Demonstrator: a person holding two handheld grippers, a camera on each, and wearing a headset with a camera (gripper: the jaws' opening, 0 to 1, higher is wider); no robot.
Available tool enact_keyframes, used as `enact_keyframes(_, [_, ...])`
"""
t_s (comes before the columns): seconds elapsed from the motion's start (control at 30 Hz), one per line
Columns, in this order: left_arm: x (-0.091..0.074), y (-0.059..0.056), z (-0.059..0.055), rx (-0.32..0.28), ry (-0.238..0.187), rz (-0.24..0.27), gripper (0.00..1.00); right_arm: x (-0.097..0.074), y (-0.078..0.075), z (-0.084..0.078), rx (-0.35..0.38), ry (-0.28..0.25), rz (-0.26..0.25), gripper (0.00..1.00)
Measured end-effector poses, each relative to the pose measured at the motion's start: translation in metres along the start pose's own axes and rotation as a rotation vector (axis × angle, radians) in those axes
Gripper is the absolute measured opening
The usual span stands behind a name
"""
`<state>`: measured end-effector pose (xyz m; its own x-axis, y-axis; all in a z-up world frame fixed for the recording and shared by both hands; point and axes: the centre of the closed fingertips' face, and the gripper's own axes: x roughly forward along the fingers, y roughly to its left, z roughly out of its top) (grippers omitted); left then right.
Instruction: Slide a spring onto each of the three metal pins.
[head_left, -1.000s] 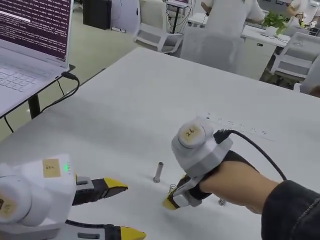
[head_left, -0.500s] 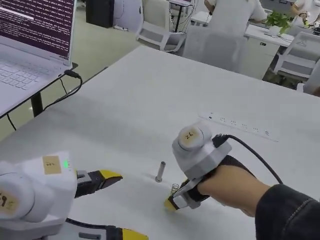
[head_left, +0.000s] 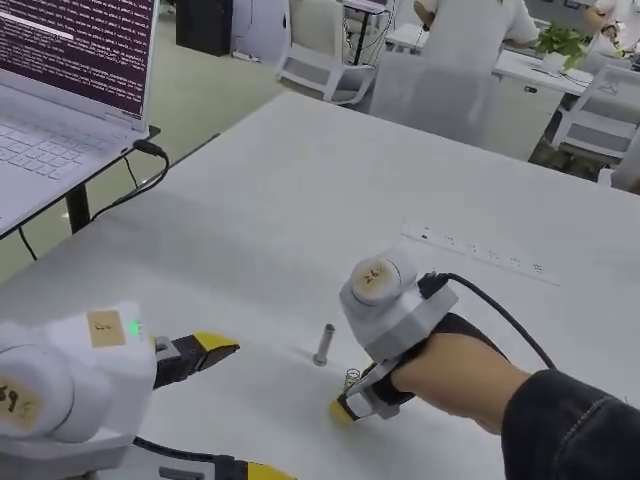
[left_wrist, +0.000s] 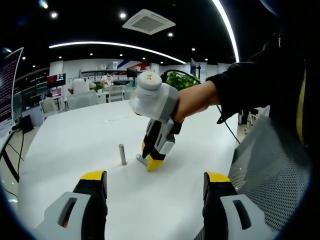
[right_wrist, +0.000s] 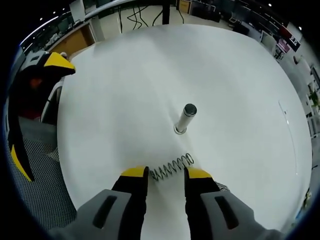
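Observation:
One metal pin (head_left: 325, 343) (left_wrist: 122, 154) (right_wrist: 184, 118) stands upright on the white table (head_left: 300, 200). A small spring (head_left: 351, 379) (left_wrist: 140, 159) (right_wrist: 172, 167) lies on the table just in front of it. My right gripper (head_left: 343, 409) (right_wrist: 166, 173) points down at the table with its yellow tips on either side of the spring's near end. The gap between them is wider than the spring. My left gripper (head_left: 228, 408) (left_wrist: 155, 180) hovers to the left, wide open, with nothing between its fingers.
An open laptop (head_left: 60, 90) sits on a stand at the left, with a cable (head_left: 140, 185) hanging beside it. A white power strip (head_left: 480, 252) lies farther back on the table. Chairs, desks and a person are beyond the far edge.
The head view has shifted a little. The right gripper stays low at the spring beside the pin, and the left gripper stays open.

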<state>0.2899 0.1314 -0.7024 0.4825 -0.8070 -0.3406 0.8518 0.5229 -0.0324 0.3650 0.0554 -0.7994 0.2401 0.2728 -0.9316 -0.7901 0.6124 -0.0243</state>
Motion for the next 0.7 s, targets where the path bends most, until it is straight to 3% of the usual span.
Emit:
enact_keyframes(0.47, [-0.0010,-0.0026,-0.0009,0.005,0.010,-0.010,0.73,-0.0014,0.0029,-0.0051,-0.044,0.025,0.007,0.18])
enact_keyframes(0.7, [-0.0002,-0.0047,-0.0003,0.009,0.012,-0.016,0.72,-0.0040,0.0017,0.0019,0.016,-0.015,-0.002,0.26])
